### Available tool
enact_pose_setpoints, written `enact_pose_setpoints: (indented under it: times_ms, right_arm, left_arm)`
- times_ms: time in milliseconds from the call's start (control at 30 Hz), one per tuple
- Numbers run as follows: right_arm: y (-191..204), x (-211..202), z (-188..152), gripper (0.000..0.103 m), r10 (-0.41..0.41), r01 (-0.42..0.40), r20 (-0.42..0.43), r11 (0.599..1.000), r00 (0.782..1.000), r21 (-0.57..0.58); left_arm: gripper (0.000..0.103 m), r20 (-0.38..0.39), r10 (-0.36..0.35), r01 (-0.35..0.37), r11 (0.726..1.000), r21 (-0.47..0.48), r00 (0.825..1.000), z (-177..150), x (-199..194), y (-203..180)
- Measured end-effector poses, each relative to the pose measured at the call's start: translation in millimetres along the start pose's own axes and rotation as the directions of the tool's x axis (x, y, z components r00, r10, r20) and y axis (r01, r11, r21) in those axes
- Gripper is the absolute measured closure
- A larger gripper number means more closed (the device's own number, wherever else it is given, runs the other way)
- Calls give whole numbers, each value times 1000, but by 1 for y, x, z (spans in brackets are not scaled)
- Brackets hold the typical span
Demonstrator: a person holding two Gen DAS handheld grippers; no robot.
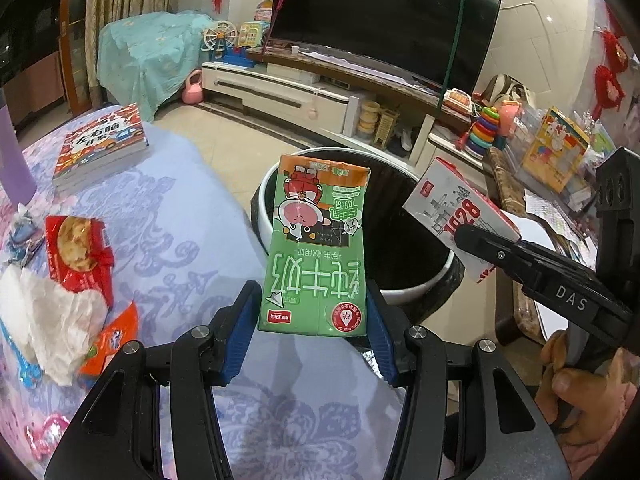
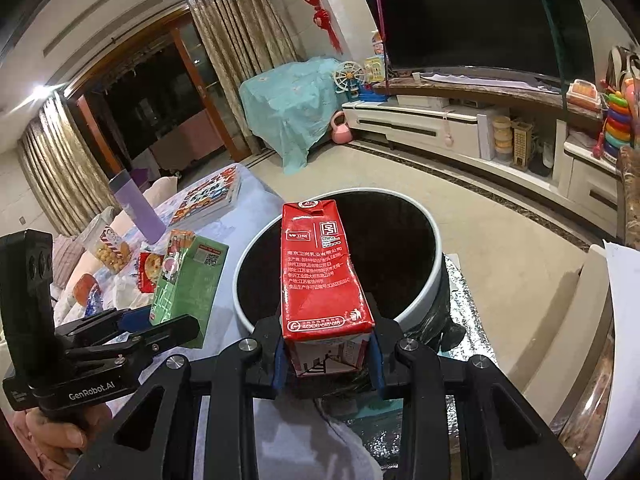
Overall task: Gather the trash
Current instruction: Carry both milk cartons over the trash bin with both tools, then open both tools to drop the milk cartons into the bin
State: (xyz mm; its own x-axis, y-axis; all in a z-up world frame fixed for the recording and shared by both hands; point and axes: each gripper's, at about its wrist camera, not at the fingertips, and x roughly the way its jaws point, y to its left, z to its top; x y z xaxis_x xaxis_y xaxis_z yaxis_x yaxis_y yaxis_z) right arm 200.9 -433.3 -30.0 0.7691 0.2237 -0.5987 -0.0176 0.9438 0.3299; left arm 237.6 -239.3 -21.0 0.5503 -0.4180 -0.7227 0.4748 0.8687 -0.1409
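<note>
My left gripper (image 1: 312, 316) is shut on a green milk carton (image 1: 316, 248), held upright at the near rim of the white trash bin (image 1: 268, 220) with its black liner. The right gripper (image 2: 326, 344) is shut on a red and white milk carton (image 2: 320, 268), which hangs over the bin's (image 2: 436, 256) dark opening. In the left wrist view the red and white carton (image 1: 456, 216) sits to the right, over the bin's far side. The green carton (image 2: 188, 280) shows left of the bin in the right wrist view.
On the floral tablecloth (image 1: 188, 208) lie a red snack wrapper (image 1: 78, 252), crumpled tissue (image 1: 56, 320), an orange packet (image 1: 114, 340) and a book (image 1: 102, 144). A purple bottle (image 2: 138, 208) stands behind. The TV cabinet (image 1: 304, 96) and toys line the far wall. A hand (image 1: 580, 392) grips the right handle.
</note>
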Motion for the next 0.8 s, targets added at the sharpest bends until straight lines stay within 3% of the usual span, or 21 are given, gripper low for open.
enact_pose_setpoints:
  times_ms: [800]
  right_arm:
    - [-13, 22, 21, 71, -30, 30, -44, 1000, 999, -4]
  left_arm:
    - [52, -29, 20, -19, 998, 60, 999, 31, 31, -12]
